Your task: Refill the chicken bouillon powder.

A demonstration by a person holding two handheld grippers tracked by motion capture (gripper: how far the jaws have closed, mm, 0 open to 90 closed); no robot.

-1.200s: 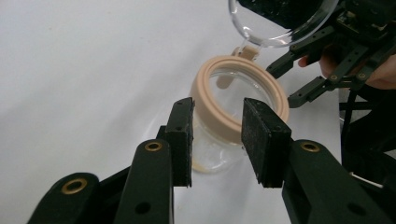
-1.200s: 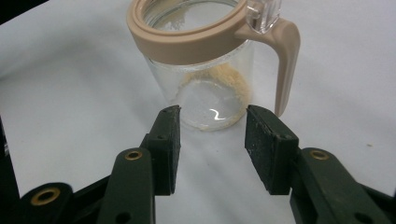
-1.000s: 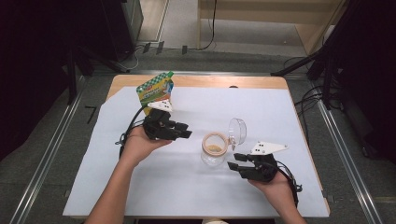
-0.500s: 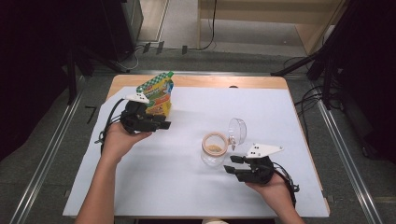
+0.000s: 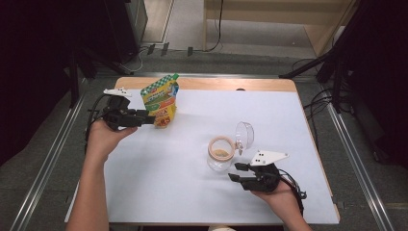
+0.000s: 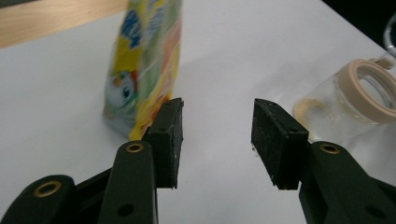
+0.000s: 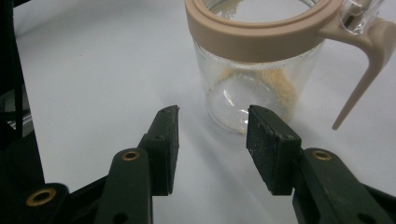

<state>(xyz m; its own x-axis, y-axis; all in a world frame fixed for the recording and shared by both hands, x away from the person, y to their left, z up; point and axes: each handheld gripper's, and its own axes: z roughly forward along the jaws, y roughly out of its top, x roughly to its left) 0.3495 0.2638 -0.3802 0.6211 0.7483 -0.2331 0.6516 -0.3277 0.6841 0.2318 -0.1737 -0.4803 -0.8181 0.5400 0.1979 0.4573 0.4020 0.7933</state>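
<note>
Pouch not yet grasped

Your left gripper (image 5: pixel 153 119), jaws just widening, reaches the far-left pouch (image 5: pixel 160 98) empty; your right gripper (image 5: pixel 235 172) waits unclenched by the open jar (image 5: pixel 220 153).

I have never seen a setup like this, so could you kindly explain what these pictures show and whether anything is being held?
A person sits at a table under a white sheet, with a hand-held two-jaw gripper in each hand. The high view looks down from above; the other two come from cameras riding on the grippers, looking along their black jaws. The left gripper is beside a colourful snack pouch standing upright; its jaws have just been opening, with nothing between them. The right gripper faces an open glass jar with a beige rim and its lid flipped back. Neither gripper holds anything.
</note>
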